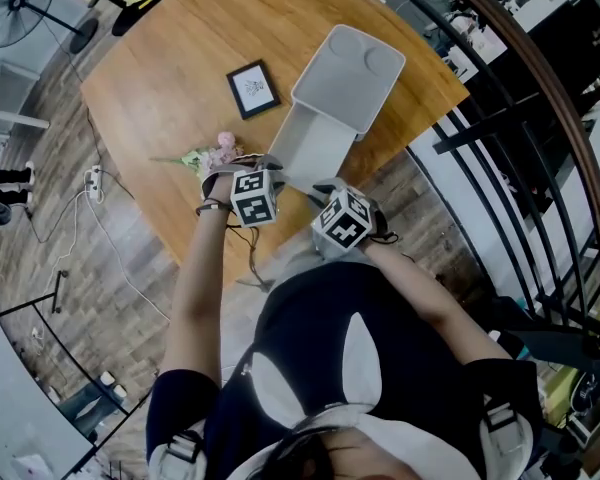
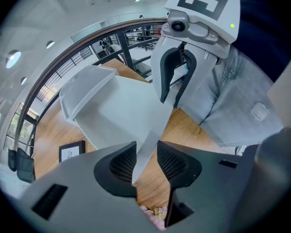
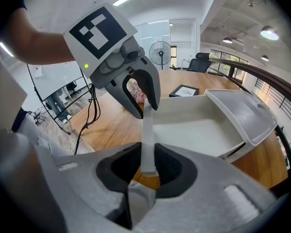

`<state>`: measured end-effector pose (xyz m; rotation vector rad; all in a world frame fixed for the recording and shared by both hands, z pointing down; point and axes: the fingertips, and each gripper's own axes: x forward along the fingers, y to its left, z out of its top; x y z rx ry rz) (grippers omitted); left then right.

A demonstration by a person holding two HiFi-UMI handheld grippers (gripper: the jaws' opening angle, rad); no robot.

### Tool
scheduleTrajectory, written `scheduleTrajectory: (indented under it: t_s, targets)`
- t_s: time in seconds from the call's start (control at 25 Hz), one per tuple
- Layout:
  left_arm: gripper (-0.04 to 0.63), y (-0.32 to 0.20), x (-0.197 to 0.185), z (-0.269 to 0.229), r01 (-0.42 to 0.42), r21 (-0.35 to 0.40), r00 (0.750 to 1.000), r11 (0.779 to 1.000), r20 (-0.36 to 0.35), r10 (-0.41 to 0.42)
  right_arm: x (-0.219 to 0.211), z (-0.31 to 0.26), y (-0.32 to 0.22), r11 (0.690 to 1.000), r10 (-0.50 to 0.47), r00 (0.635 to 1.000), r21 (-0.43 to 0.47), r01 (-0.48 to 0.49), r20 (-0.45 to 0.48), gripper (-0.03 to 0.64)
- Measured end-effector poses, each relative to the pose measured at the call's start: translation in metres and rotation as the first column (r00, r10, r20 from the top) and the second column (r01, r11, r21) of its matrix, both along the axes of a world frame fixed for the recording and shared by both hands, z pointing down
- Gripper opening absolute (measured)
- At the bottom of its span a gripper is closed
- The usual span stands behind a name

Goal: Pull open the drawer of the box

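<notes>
A grey box point(image 1: 350, 61) stands on the wooden table point(image 1: 170, 58). Its drawer point(image 1: 308, 146) is drawn out toward the person and looks empty inside. My left gripper point(image 1: 242, 176) is shut on the left end of the drawer's front wall point(image 2: 146, 144), which runs between its pads point(image 2: 122, 163). My right gripper point(image 1: 328, 196) is shut on the right end of the same wall point(image 3: 148, 135). In the left gripper view the right gripper point(image 2: 177, 89) pinches the wall's far end. In the right gripper view the left gripper point(image 3: 141, 98) does the same.
A black picture frame point(image 1: 252, 89) lies left of the box. A small bunch of pink flowers point(image 1: 208, 155) lies by my left gripper. The table's near edge is under both grippers. A dark railing point(image 1: 540, 128) runs on the right, a fan point(image 1: 20, 8) stands far left.
</notes>
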<state>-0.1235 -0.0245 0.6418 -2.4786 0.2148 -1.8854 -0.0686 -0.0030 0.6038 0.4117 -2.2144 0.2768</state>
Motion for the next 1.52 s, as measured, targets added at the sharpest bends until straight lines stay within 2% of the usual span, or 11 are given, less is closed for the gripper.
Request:
scheduleTrajectory:
  t_s: [0.48,0.76,0.84,0.96,1.04,1.12,1.28,1.4,1.52]
  targets:
    - [0.144,0.005,-0.001,0.009,0.005,0.029,1.000,1.000,0.002,-0.005,0.001,0.009,0.006,1.000,-0.007,1.000,0.009,0.007,-0.013,0.083]
    - [0.160,0.005,0.001,0.010,0.054,0.067,0.999,0.996,0.006,-0.054,0.002,0.003,0.005,1.000,0.010,1.000,0.014,-0.010,0.030,0.102]
    - [0.160,0.006,0.002,0.007,0.082,0.068,0.997,0.994,-0.013,-0.081,0.002,-0.003,0.003,1.000,0.016,0.999,0.018,-0.017,0.046,0.134]
    - [0.161,0.005,0.007,-0.006,0.158,0.060,0.985,0.986,-0.085,-0.153,0.003,-0.009,-0.001,0.999,0.029,0.997,0.020,-0.030,0.072,0.141]
    - [0.163,0.005,0.011,-0.018,0.226,0.052,0.964,0.973,-0.153,-0.216,0.005,-0.017,-0.004,0.998,0.049,0.993,0.037,-0.053,0.104,0.141]
    - [0.163,0.004,0.015,-0.031,0.301,0.044,0.930,0.953,-0.233,-0.283,0.006,-0.029,-0.009,0.993,0.078,0.986,0.074,-0.090,0.150,0.138]
    - [0.162,-0.001,0.019,-0.061,0.433,0.068,0.845,0.899,-0.379,-0.378,0.008,-0.058,-0.015,0.976,0.141,0.955,0.122,-0.177,0.261,0.080]
    - [0.161,-0.005,0.021,-0.081,0.508,0.111,0.789,0.854,-0.458,-0.410,0.011,-0.080,-0.018,0.962,0.160,0.934,0.162,-0.220,0.319,0.046]
    - [0.141,-0.007,0.026,-0.107,0.576,0.122,0.718,0.809,-0.549,-0.428,0.016,-0.103,-0.019,0.948,0.169,0.914,0.194,-0.253,0.369,0.003]
